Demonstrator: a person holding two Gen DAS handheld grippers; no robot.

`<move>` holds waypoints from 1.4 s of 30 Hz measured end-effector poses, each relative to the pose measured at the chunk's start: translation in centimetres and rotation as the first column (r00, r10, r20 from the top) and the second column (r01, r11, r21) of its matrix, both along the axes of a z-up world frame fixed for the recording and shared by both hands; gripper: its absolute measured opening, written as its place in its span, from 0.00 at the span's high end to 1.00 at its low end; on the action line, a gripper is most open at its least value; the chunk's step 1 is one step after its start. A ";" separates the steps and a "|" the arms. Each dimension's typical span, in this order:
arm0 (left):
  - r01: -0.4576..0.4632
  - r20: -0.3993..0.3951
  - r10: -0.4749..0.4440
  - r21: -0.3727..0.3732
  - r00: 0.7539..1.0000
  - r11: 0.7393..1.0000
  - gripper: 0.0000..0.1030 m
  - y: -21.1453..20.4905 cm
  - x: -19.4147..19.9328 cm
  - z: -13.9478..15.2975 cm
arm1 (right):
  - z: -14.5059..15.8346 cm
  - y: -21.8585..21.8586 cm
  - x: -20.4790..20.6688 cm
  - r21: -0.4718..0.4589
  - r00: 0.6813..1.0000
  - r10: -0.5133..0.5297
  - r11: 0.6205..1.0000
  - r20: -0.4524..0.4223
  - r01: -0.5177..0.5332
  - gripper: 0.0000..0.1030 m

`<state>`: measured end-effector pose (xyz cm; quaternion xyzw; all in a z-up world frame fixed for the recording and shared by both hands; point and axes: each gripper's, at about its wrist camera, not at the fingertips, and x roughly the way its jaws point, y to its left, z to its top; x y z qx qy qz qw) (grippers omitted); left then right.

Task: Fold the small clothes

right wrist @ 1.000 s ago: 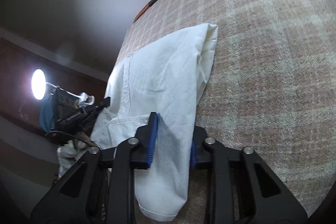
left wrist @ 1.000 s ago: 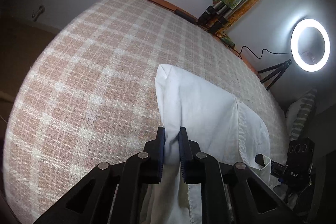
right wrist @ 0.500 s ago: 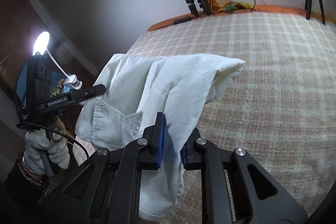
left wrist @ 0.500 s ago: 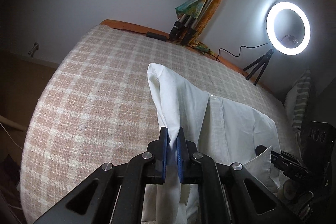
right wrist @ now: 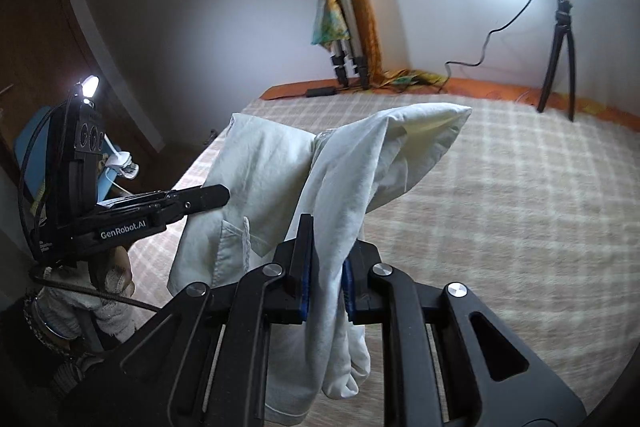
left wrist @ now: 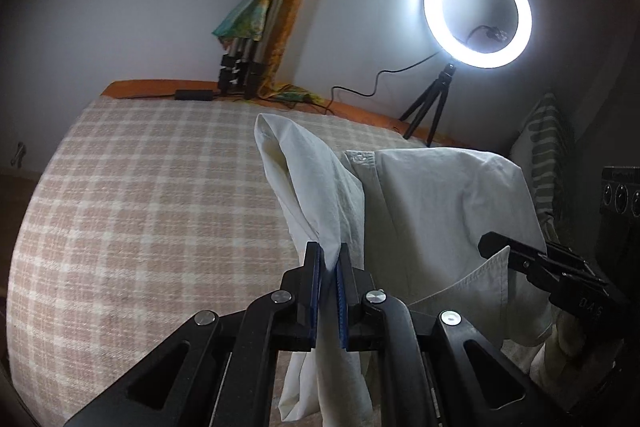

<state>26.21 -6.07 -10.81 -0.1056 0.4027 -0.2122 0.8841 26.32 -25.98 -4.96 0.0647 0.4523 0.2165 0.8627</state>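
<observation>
A small white shirt with a collar and a chest pocket hangs in the air above a pink checked bed cover. My left gripper is shut on a fold of the shirt at one end. My right gripper is shut on another fold of the shirt. The cloth drapes between both grippers and its lower parts hang below the fingers. The right gripper also shows at the right of the left wrist view, and the left gripper shows at the left of the right wrist view.
A lit ring light on a small tripod stands at the far right edge of the bed. A folded tripod with coloured cloth leans on the back wall. A striped cushion lies at the right. A gloved hand holds the left gripper.
Both grippers have lifted the shirt off the bed cover and tilted up toward the wall. The shirt, which lay on the bed, now hangs between them.
</observation>
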 end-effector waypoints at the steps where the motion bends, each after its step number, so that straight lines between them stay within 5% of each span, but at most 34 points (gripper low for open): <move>1: 0.013 0.007 -0.013 0.001 1.000 1.000 0.96 -1.1 0.1 0.1 | 0.1 -0.8 0.1 -0.006 1.000 -0.008 1.000 0.003 0.008 0.87; 16: 0.209 0.010 -0.209 -0.053 0.978 0.976 0.96 -23.8 7.4 -1.4 | 1.4 -18.4 3.7 -0.148 0.982 -0.184 0.971 0.045 0.188 0.87; 26: 0.255 0.051 -0.252 -0.055 0.966 0.965 0.96 -36.2 12.7 -2.3 | 1.2 -30.2 8.8 -0.203 0.947 -0.307 0.926 0.089 0.319 0.87; 38: 0.230 0.070 -0.231 0.023 0.970 0.973 1.00 -39.8 16.5 -4.2 | -3.3 -38.3 12.2 -0.248 0.912 -0.405 0.878 0.071 0.409 0.87; 42: 0.232 0.036 -0.234 0.049 0.972 0.971 0.97 -38.9 16.4 -4.8 | -4.9 -41.3 12.6 -0.328 0.872 -0.489 0.822 0.014 0.466 0.76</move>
